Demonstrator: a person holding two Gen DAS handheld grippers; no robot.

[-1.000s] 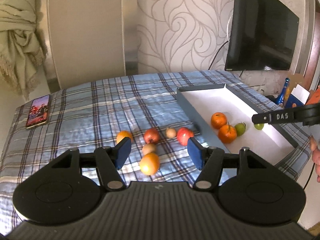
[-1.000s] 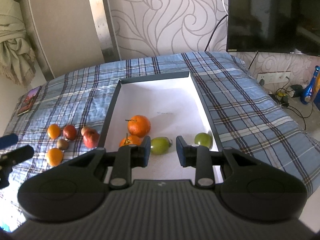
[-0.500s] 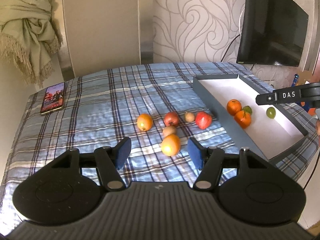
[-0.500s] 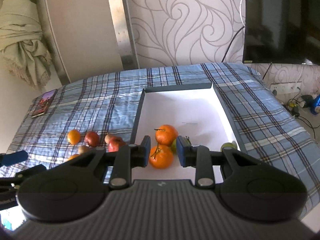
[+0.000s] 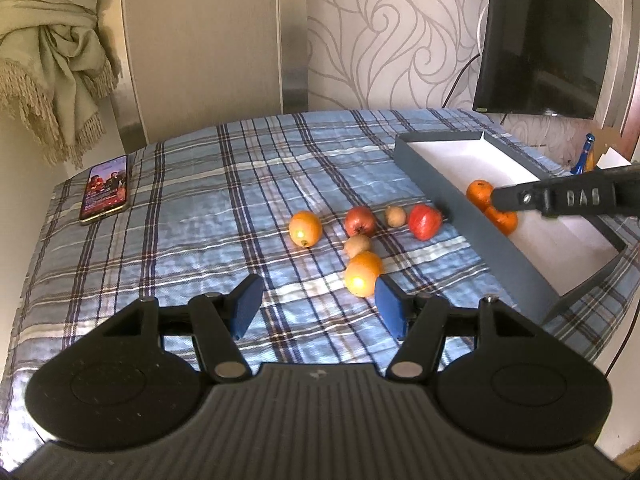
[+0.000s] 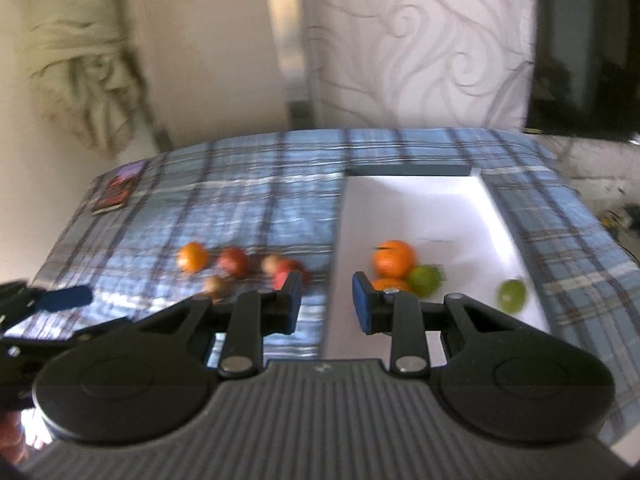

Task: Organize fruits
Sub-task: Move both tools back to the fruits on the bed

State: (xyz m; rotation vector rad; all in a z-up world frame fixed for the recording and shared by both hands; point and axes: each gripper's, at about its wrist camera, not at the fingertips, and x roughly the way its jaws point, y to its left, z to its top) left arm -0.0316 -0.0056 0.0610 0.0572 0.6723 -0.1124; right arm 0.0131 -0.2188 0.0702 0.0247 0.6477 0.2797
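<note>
The left tongs hang above a surface covered with a blue plaid cloth, their blue pads set wide apart with only cloth between them — open, gripping nothing. Just beyond the right pad lies an orange, the nearest of 6 loose fruits on the cloth. Touching it on the far side is a small brownish fruit. Further back runs a rough row: another orange to the left, a dark red fruit, a small tan fruit, and a bright red fruit close by the wall of the tray.

The tray is grey outside and white inside. In the right wrist view, which is blurred, it holds 2 oranges touching each other, the rear orange and the front orange, with a green fruit against them and a second green fruit apart, near the right wall.

The right tongs sit over the tray's left wall, pads a narrow gap apart — nothing lies between them, so they read as nearly closed and empty. From the left wrist view their black arm reaches across the tray.

A phone with its screen lit lies near the cloth's far left edge. A dark screen hangs on the patterned wall.
</note>
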